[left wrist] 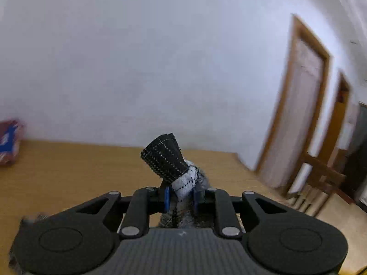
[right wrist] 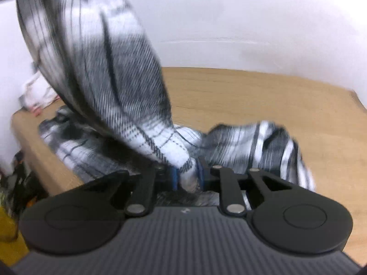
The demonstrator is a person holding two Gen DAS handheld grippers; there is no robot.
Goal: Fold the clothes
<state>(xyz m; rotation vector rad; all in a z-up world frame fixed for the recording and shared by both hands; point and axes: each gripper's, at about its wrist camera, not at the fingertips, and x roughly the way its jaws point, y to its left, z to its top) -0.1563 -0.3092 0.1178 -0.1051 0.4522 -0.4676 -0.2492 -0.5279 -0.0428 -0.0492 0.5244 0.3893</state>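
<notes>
White wall backs a wooden worktop [right wrist: 252, 96]; both the left tool [left wrist: 181, 198] and right tool [right wrist: 187, 175] pinch the plaid garment [right wrist: 110, 73], partly lifted. Raise both evenly so it hangs flat. Only the right view shows cloth trailing on the worktop; the left shows doors [left wrist: 296, 114]

Black left claw [left wrist: 181, 198], black right claw [right wrist: 187, 176], blue pads, silver rivets, ribbed grey body
</notes>
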